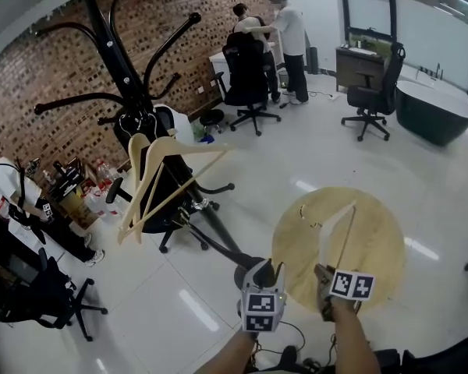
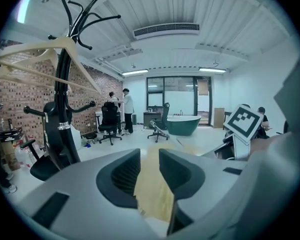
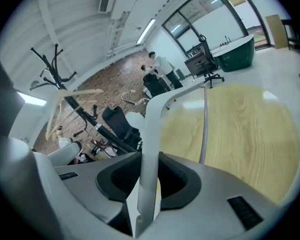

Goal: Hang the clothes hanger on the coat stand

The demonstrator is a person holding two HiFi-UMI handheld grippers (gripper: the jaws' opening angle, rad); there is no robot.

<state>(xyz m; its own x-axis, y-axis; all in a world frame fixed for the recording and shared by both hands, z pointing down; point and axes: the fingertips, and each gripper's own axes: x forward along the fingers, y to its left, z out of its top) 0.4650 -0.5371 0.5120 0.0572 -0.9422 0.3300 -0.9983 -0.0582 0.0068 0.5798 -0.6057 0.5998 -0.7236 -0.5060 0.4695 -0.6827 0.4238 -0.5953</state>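
The room had a glossy white floor [image 1: 421, 209] and a brick wall [image 1: 47, 68] behind the coat stand. The clothes hanger [image 3: 151, 149], pale with a thin metal bar, lay over the round wooden table [image 1: 382, 248], well apart from the stand. My right gripper [image 3: 149, 176] was clamped on one arm of it, which ran up between the pads. My left gripper [image 2: 149, 169] hovered just beside it at the table's edge, jaws apart with only the tabletop showing between them. The black coat stand [image 1: 113, 45] stood off to the left, with two wooden hangers [image 1: 160, 174] hung low on it. One of its base legs [image 1: 218, 244] stretched across the floor toward the table, and a black office chair [image 1: 171, 201] sat close against the stand. Farther back stood more office chairs [image 1: 246, 76], a dark bathtub [image 1: 437, 111] and two people [image 1: 288, 29] at a desk.
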